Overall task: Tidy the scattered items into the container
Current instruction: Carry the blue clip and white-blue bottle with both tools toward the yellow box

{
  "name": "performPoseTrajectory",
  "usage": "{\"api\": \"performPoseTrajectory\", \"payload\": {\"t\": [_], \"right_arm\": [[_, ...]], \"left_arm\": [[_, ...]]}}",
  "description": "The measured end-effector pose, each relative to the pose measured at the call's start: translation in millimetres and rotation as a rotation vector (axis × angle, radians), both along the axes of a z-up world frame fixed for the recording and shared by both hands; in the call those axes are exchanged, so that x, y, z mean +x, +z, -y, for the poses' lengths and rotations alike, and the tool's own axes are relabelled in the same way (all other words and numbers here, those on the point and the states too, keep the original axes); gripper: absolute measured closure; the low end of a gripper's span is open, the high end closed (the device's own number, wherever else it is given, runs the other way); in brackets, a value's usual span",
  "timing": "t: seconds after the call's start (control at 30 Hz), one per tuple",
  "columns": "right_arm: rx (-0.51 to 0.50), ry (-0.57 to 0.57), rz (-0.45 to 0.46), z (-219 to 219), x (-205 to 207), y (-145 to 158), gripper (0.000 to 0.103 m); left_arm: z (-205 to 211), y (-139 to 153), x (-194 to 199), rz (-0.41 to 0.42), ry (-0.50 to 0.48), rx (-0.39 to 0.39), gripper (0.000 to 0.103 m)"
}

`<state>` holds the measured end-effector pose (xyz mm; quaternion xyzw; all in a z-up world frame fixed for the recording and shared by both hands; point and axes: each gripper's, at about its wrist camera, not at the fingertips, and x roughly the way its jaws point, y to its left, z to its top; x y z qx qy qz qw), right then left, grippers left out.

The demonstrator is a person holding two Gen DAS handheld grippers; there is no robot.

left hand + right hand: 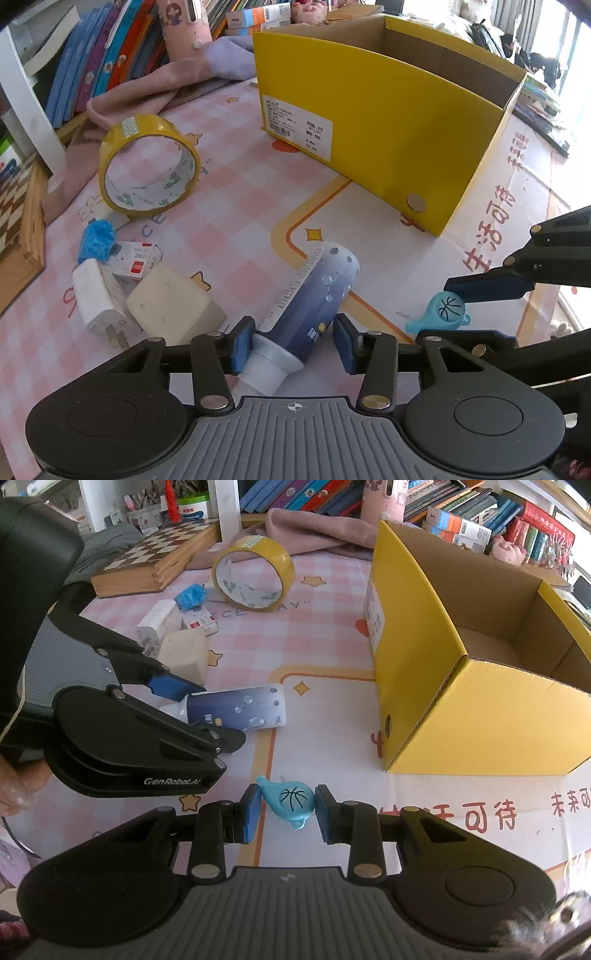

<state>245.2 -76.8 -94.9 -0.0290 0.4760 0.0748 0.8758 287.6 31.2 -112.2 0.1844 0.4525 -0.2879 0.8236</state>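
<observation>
On the tabletop, mid-mat: yellow box [388, 122], open-topped, nothing visible inside in the right wrist view

Near front edge: tube [314, 295], dark blue, lying flat, cap end between the pads of the left gripper [291, 347]; left pad touches the tube's shoulder, right pad stands just clear, so not yet clamped

Beside the tube, nearer the front edge: whistle [290, 799], light blue with basketball print, clamped between the pads of the right gripper [284, 814]

Toward the left edge: sponge [173, 302], cream block, touching a white charger [99, 299]; small carton [135, 258] and blue wad [95, 240] just behind them

Farther back: tape roll [147, 162], yellow, on its edge

Back edge: pink cloth [147, 88], chessboard [155, 550], books [107, 48]
</observation>
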Motion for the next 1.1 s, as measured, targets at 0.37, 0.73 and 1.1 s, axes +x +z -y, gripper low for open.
{"api": "performPoseTrajectory", "payload": {"t": [0.37, 0.73, 1.1], "right_arm": [[-0.001, 0.011, 0.012, 0.4, -6.6, 3.1, 0.073], [0.003, 0.015, 0.069, 6.6, -16.3, 17.9, 0.073], [0.050, 0.095, 0.134, 8.6, -32.0, 43.7, 0.073]], "left_arm": [[17.4, 0.2, 2.2, -0.021, -0.030, -0.013, 0.064], [-9.7, 25.3, -14.1, -0.033, 0.117, -0.129, 0.072], [-44.9, 68.0, -52.8, -0.026, 0.333, -0.278, 0.072]]}}
